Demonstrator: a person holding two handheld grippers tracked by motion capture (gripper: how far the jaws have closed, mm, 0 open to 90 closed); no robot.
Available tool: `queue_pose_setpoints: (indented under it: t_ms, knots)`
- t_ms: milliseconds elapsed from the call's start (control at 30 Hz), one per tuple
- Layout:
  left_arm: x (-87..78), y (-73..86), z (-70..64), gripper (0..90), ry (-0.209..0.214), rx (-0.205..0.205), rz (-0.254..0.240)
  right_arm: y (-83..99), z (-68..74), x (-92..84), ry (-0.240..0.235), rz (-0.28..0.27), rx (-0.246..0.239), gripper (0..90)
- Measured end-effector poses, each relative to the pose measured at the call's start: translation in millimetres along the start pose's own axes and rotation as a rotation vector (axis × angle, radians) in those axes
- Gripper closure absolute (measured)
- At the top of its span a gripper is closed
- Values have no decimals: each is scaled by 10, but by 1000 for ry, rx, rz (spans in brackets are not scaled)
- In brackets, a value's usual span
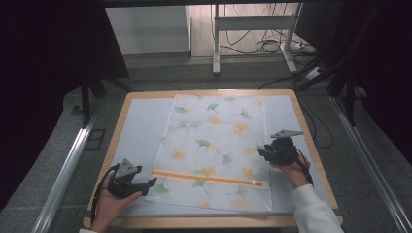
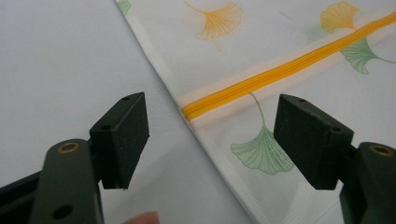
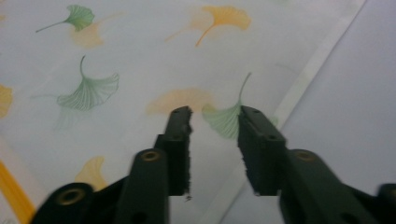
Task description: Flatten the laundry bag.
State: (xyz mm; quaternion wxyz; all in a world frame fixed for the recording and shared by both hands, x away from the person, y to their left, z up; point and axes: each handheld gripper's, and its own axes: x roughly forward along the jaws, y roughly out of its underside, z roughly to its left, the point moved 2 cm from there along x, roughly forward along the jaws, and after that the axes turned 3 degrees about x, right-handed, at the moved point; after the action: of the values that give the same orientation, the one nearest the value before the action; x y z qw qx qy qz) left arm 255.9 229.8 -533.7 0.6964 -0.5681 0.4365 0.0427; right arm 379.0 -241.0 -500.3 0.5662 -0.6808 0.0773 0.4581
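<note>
Left tongs [image 1: 145, 184] sit at the lower left of the high view, jaws spread wide and pinching nothing, right at the left border of a white cloth bag [image 1: 214, 150] printed with green and yellow ginkgo leaves. In the left gripper view those jaws straddle the bag's edge where the orange zipper [image 2: 280, 72] ends. Right tongs [image 1: 263, 153] hover at the bag's right border, centre right of the frame, jaws parted by a narrow gap and empty; the right gripper view shows them above the hem. The bag lies flat across the middle of the pale tabletop [image 1: 141, 131], its zipper running across near the bottom. Bare tabletop shows on both sides of the bag, wider at the left.
</note>
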Motion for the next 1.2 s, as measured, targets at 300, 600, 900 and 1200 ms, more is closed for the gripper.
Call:
queue_pose_setpoints:
  t_ms: [300, 600, 900, 1200]
  knots:
    - [27, 17, 7, 239, 5, -6, 21, 220, 85, -22, 22, 79, 10, 443]
    - [56, 30, 1, 228, 16, -11, 46, 283, 113, 18, 22, 119, 9, 403]
    - [107, 53, -11, 236, 25, -14, 81, 305, 125, 69, 24, 155, 3, 405]
    - [170, 73, -49, 298, 27, -1, 115, 307, 134, 75, 52, 153, -33, 487]
